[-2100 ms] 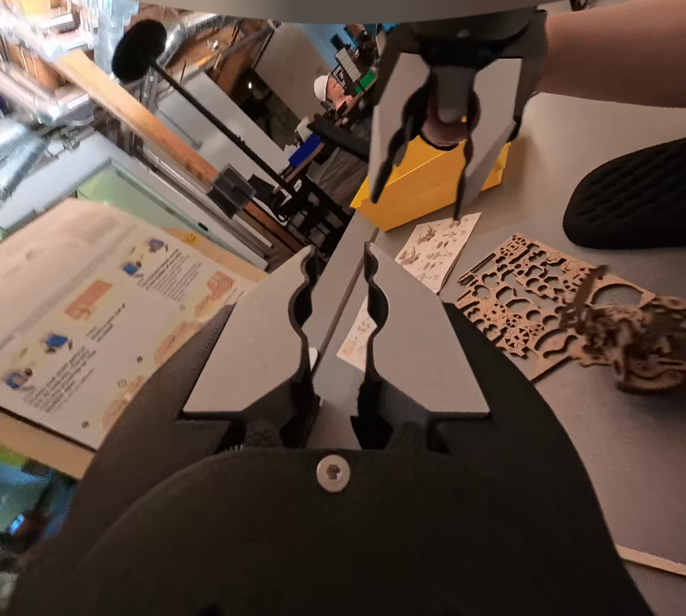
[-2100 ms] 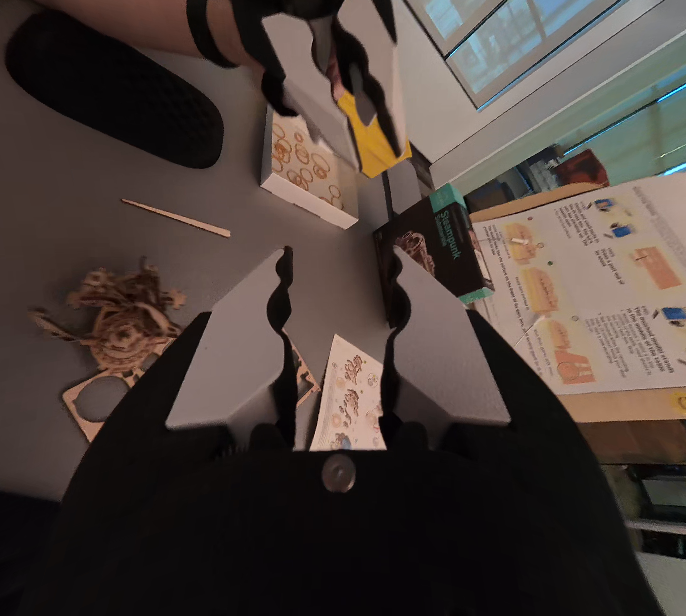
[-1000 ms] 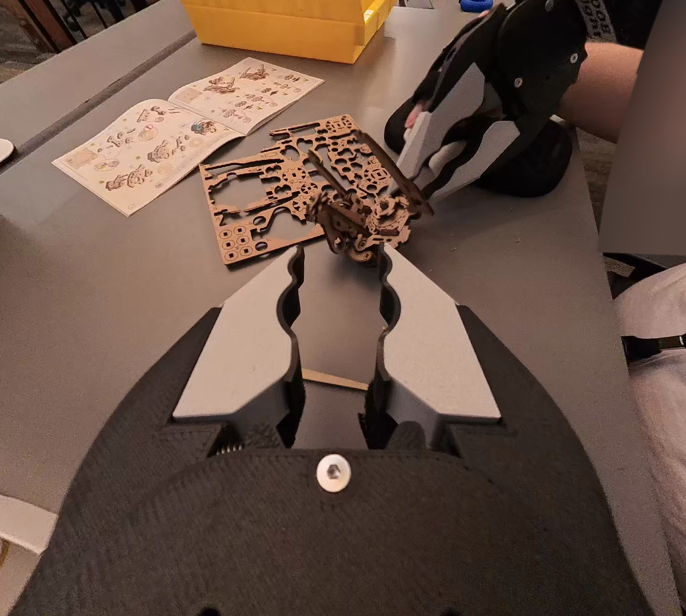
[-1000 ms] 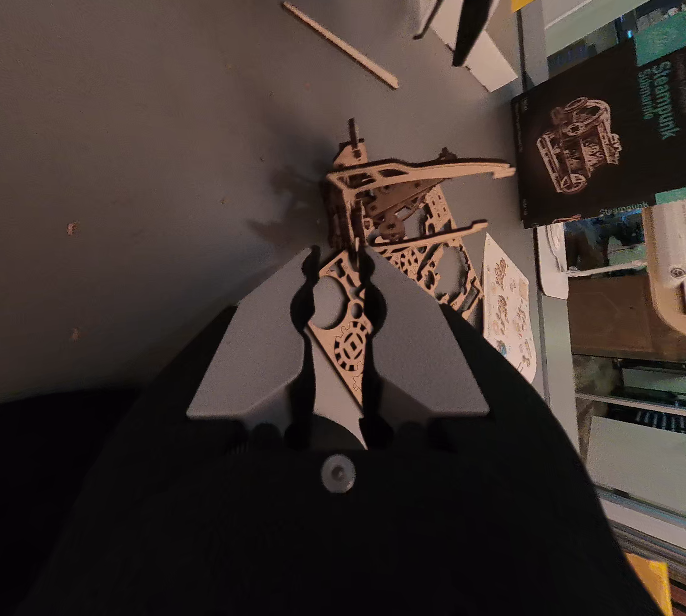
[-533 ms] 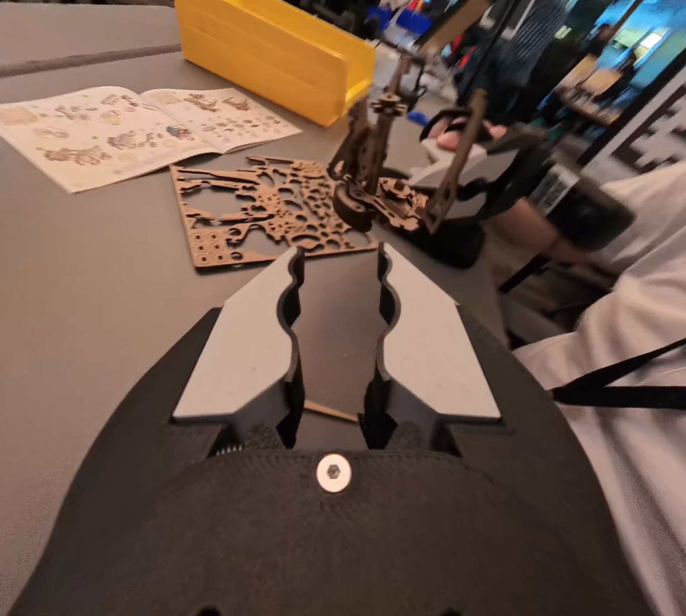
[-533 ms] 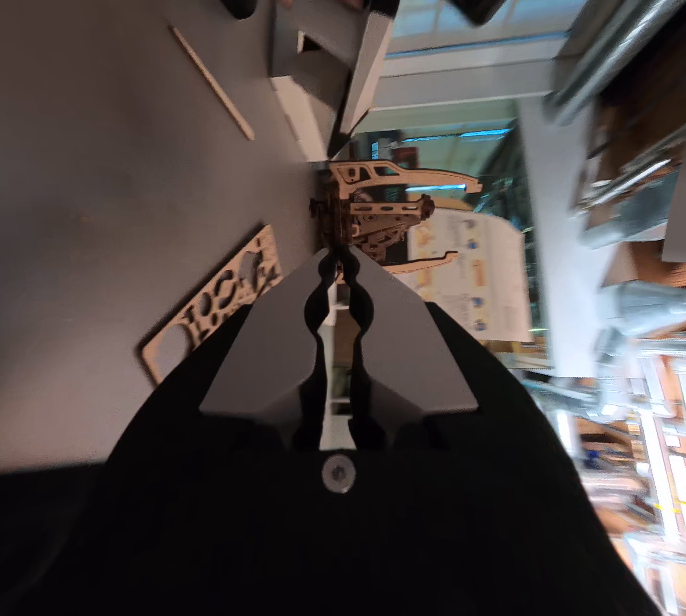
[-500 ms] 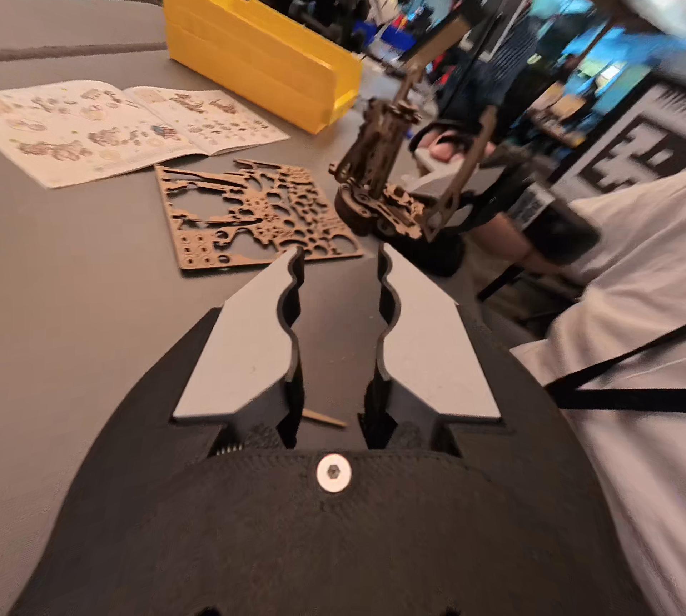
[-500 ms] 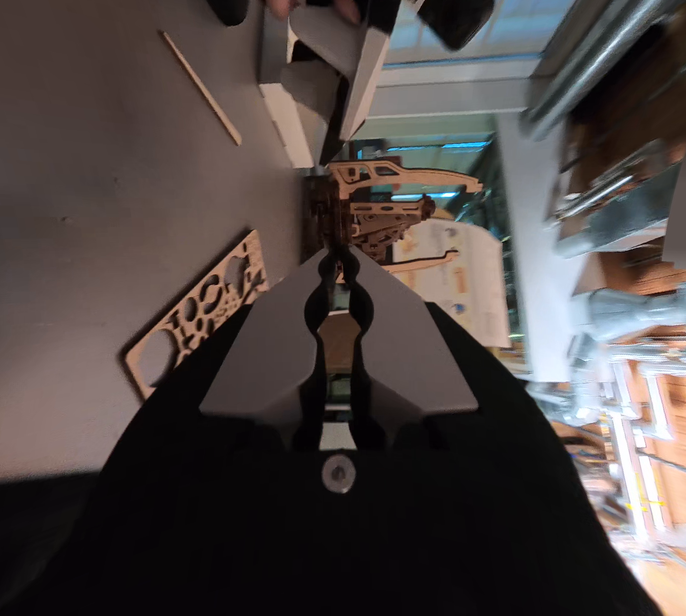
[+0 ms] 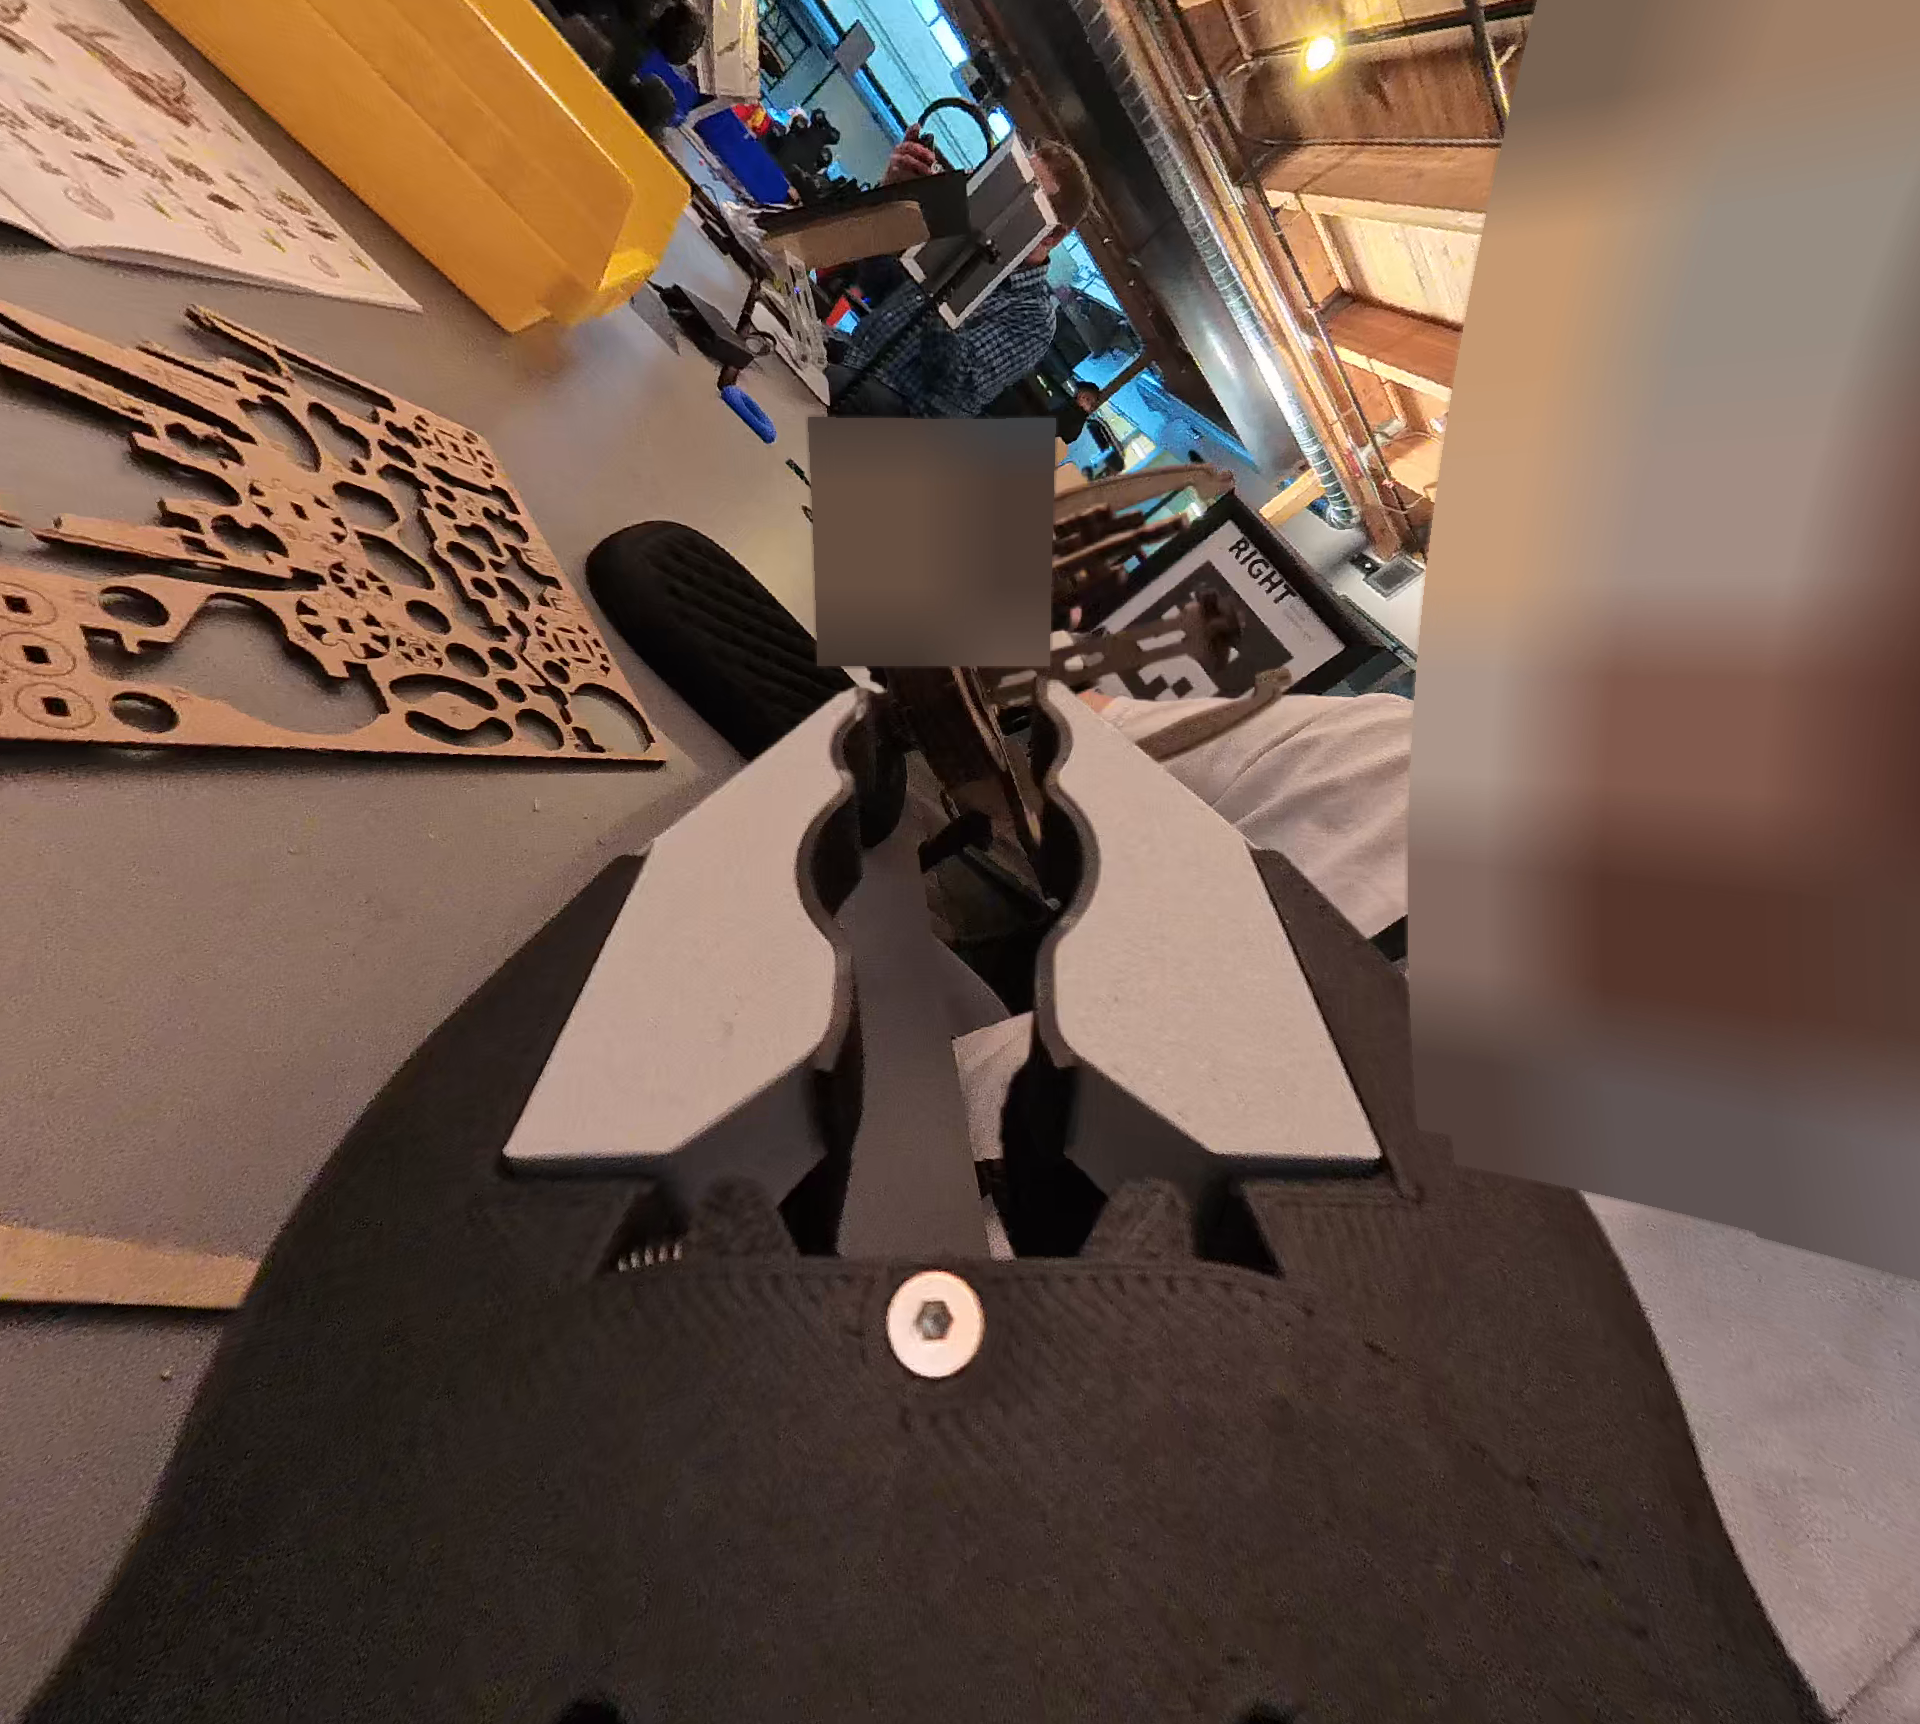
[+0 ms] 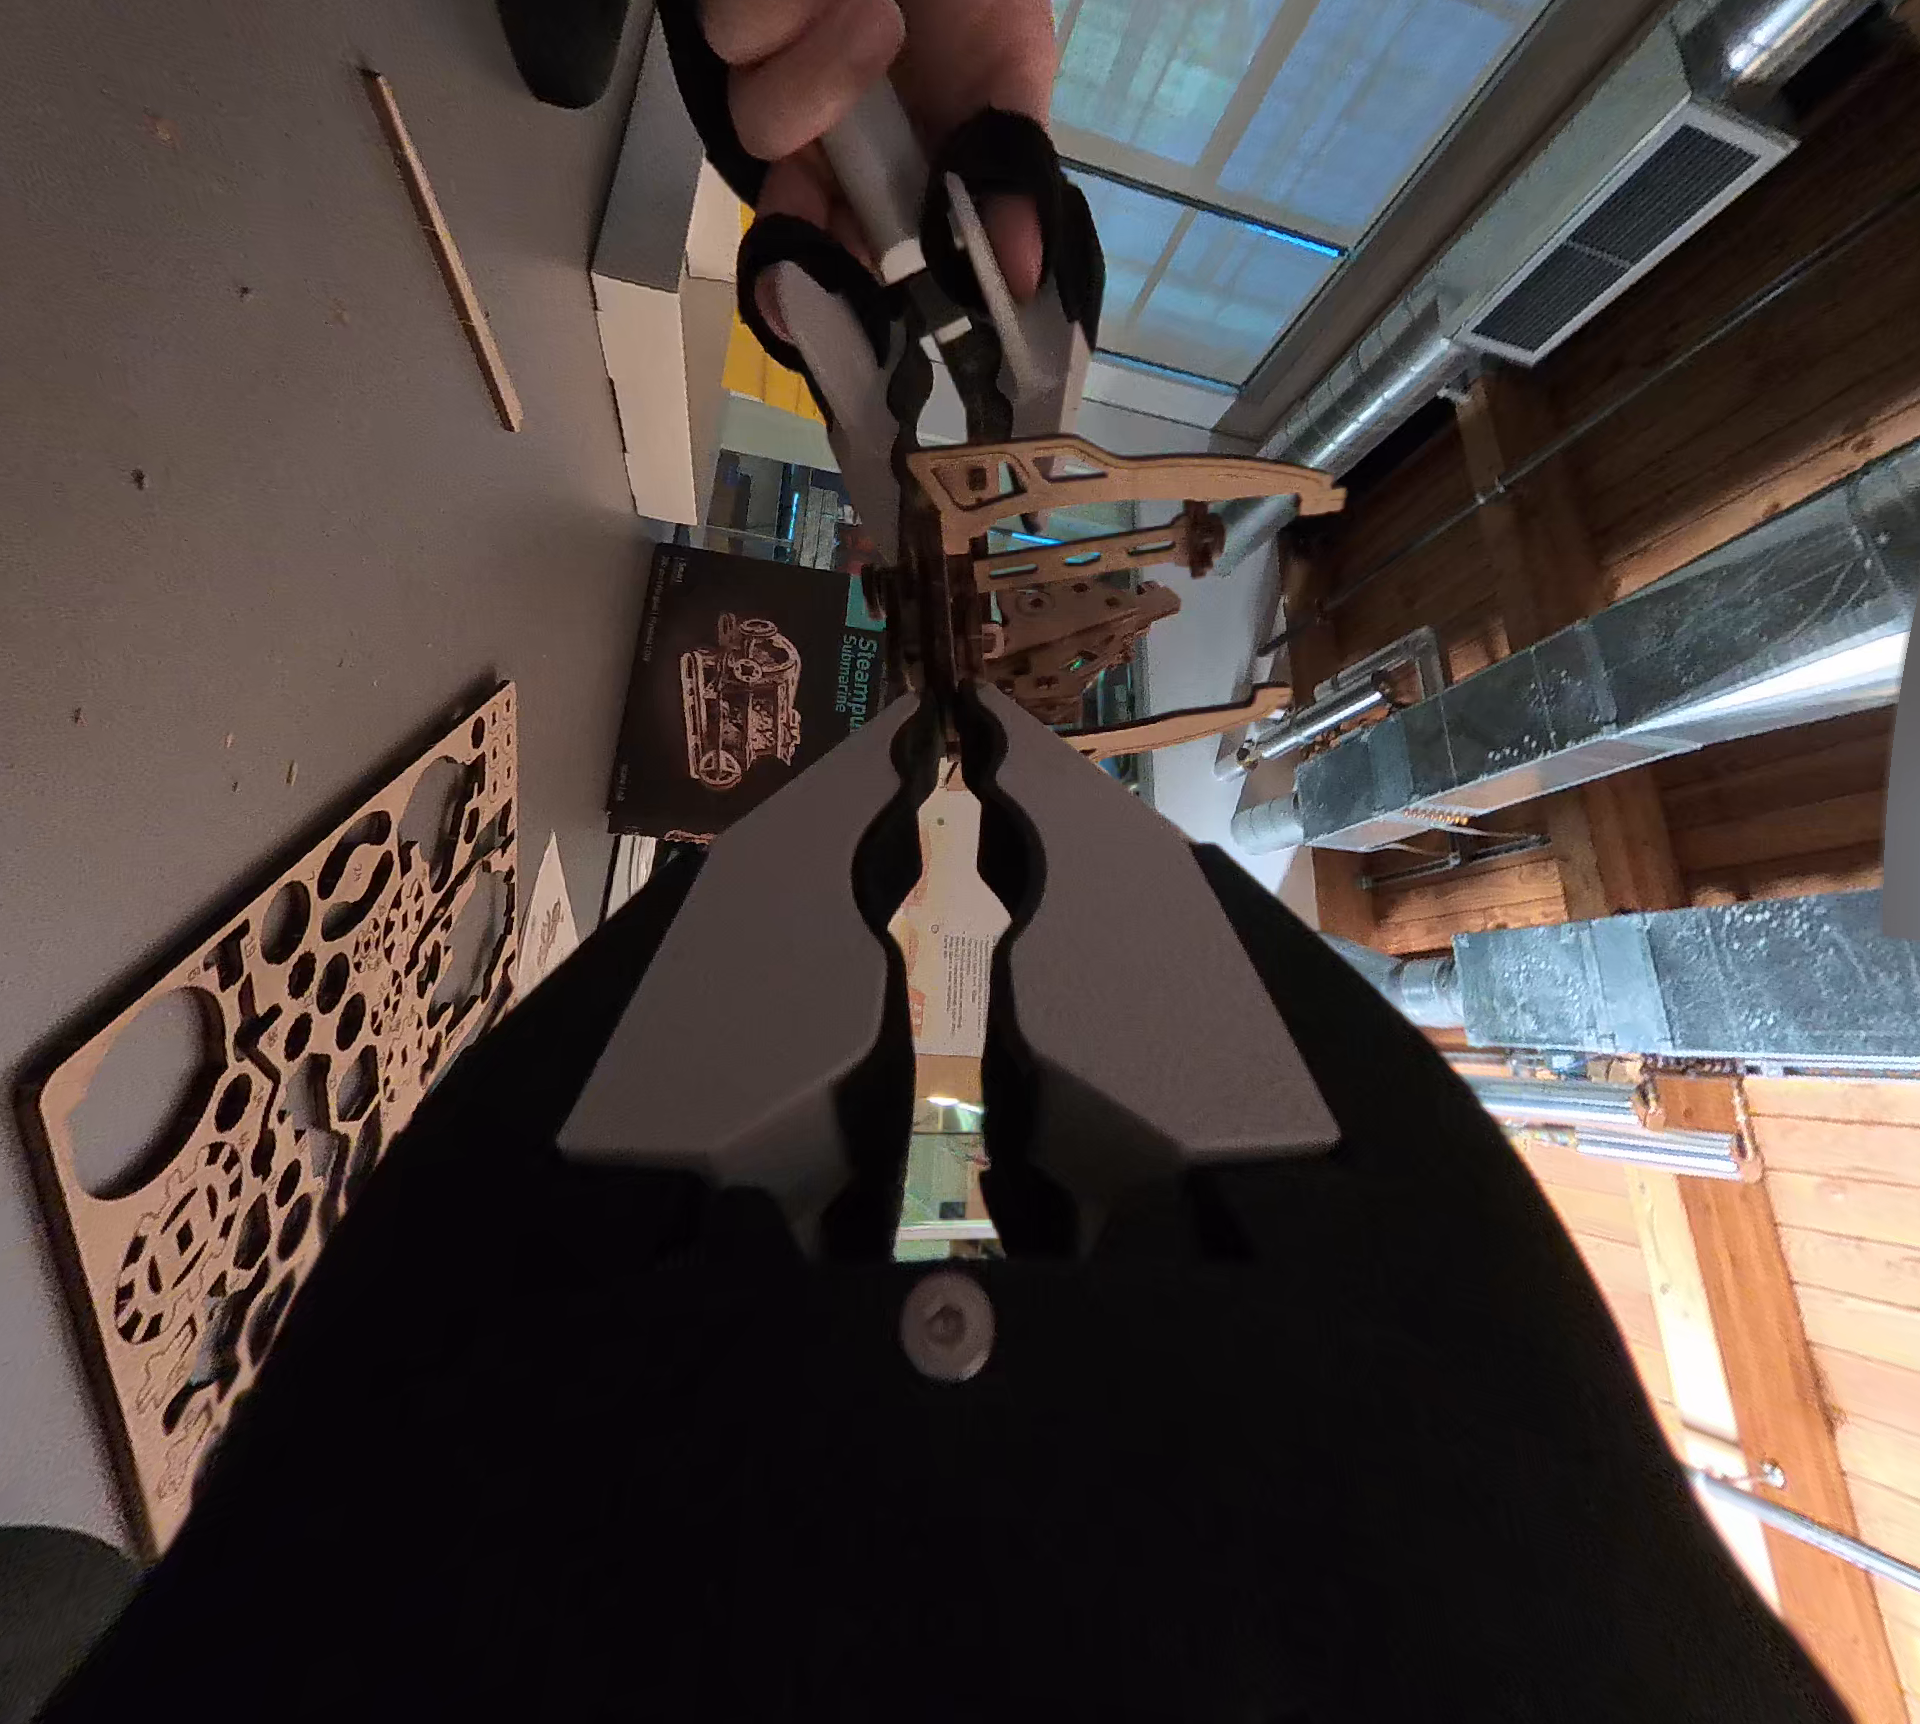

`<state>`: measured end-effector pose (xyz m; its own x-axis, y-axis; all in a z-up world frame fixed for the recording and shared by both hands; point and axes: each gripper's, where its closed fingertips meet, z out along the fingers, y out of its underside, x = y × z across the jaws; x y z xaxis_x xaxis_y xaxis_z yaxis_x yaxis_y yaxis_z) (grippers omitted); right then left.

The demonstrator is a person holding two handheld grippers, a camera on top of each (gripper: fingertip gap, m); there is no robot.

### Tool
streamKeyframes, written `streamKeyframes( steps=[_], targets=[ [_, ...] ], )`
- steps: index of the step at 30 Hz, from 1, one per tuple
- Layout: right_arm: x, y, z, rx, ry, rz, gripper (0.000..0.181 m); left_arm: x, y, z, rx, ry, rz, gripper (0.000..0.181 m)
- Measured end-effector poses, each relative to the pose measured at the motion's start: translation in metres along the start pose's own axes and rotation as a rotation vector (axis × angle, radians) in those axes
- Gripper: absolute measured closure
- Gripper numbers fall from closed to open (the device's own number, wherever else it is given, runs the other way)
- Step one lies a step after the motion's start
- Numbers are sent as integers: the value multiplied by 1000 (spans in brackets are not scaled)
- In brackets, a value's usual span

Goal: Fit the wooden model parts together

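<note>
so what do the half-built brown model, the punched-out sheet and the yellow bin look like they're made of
The half-built brown model looks like thin laser-cut plywood: flat pale faces, dark, burnt-looking edges, matte. The punched-out flat sheet seems the same board, with dark-rimmed cutouts where parts came out. The long yellow bin looks like moulded plastic, with a smooth, uniform colour and slight sheen, though that is a guess.
</note>
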<state>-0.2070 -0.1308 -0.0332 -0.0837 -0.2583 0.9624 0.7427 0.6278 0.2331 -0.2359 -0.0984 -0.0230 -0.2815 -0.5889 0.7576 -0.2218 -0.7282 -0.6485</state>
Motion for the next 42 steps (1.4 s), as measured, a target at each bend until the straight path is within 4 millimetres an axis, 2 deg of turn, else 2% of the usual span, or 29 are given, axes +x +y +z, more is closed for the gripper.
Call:
streamKeyframes(
  steps=[8, 10, 15, 19, 22, 26, 29, 32, 35, 37, 39, 42],
  targets=[
    [-6, -1, 2, 39, 10, -68, 179, -6, 6, 3, -39, 13, 4, 169],
    [-10, 2, 3, 37, -1, -60, 177, -7, 6, 2, -40, 0, 61, 170],
    [-17, 4, -1, 50, -58, 121, 172, -5, 11, -3, -93, -36, 232, 171],
    [-27, 12, -10, 54, -137, 278, 167, -13, 16, -12, -149, -94, 316, 171],
    [-40, 22, -13, 56, -301, 615, 167, -15, 19, -12, -174, -119, 424, 171],
    [-28, 38, -7, 5, -431, 1210, 156, -16, 17, -7, -166, -221, 650, 171],
    [-24, 48, -6, -107, -504, 1518, 152, -13, 10, -7, -148, -354, 856, 171],
    [-17, 46, -9, -166, -518, 1776, 141, -8, -1, -10, -105, -528, 1100, 171],
    [5, 34, -9, -62, -495, 2061, 133, 2, -13, -13, -66, -719, 1352, 171],
    [22, 27, -9, 46, -469, 2200, 123, 6, -20, -17, -61, -866, 1504, 171],
    [33, 29, -3, 59, -374, 2254, 123, 7, -25, -19, -82, -1010, 1644, 171],
    [39, 22, 13, 19, -221, 2131, 124, 9, -27, -18, -107, -1148, 1805, 171]
  ],
)
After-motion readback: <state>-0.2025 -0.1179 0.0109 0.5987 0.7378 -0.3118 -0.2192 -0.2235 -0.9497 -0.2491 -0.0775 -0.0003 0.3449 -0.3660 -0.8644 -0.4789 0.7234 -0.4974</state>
